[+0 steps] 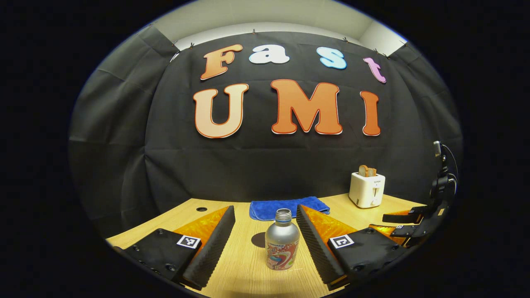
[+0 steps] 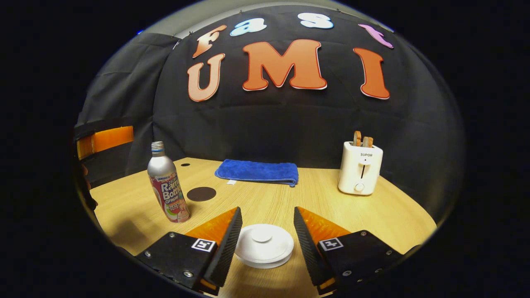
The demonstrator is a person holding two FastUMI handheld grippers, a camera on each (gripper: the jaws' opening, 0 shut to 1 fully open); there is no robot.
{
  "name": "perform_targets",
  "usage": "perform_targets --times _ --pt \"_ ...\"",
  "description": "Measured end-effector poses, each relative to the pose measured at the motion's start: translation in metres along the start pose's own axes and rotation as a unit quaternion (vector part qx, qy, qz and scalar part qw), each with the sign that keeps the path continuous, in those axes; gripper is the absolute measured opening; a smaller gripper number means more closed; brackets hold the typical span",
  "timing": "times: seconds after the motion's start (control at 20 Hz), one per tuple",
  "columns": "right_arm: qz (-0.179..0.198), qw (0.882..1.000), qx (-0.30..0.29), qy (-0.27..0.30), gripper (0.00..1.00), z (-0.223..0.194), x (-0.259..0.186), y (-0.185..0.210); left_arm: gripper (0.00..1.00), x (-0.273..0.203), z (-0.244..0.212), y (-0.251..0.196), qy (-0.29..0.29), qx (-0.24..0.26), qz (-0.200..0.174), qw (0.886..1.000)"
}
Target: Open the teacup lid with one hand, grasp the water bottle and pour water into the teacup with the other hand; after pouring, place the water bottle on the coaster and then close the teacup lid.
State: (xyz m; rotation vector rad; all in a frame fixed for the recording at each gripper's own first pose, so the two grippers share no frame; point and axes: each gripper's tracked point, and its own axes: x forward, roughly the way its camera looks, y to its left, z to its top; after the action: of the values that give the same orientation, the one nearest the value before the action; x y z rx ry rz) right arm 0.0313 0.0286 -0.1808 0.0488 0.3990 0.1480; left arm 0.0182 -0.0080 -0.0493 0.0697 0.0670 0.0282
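Note:
A silver water bottle [image 1: 282, 244] with a colourful label and an uncapped threaded neck stands upright on the wooden table. It sits between the fingers of my left gripper [image 1: 265, 207], which is open and does not touch it. Just behind the bottle lies the dark round coaster [image 1: 258, 239]. In the right gripper view the white teacup lid [image 2: 264, 245] with its small knob rests low between the fingers of my right gripper [image 2: 267, 209], also open. The cup beneath the lid is hidden. The bottle [image 2: 167, 188] and coaster [image 2: 201, 193] stand to the left there.
A folded blue towel [image 2: 257, 171] lies at the back of the table [image 2: 314, 198]. A white toaster [image 2: 359, 167] holding bread slices stands at the back right. The other gripper [image 1: 410, 225] shows at the right edge of the left gripper view.

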Motion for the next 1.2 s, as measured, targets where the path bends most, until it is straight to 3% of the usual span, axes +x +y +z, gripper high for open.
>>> perform_targets --times 0.05,0.65,1.2 --pt "0.001 1.0 -0.002 0.006 0.74 -0.005 0.003 0.001 0.98 0.002 -0.003 0.0 0.003 0.0 0.0 1.0" --pt "0.004 0.998 -0.045 0.039 0.3 -0.023 0.016 0.007 0.97 0.014 -0.03 -0.008 0.031 0.002 -0.018 0.999" --pt "-0.012 0.998 -0.059 0.025 0.21 -0.014 0.014 0.001 0.97 0.019 -0.063 -0.03 0.067 0.001 -0.055 0.996"
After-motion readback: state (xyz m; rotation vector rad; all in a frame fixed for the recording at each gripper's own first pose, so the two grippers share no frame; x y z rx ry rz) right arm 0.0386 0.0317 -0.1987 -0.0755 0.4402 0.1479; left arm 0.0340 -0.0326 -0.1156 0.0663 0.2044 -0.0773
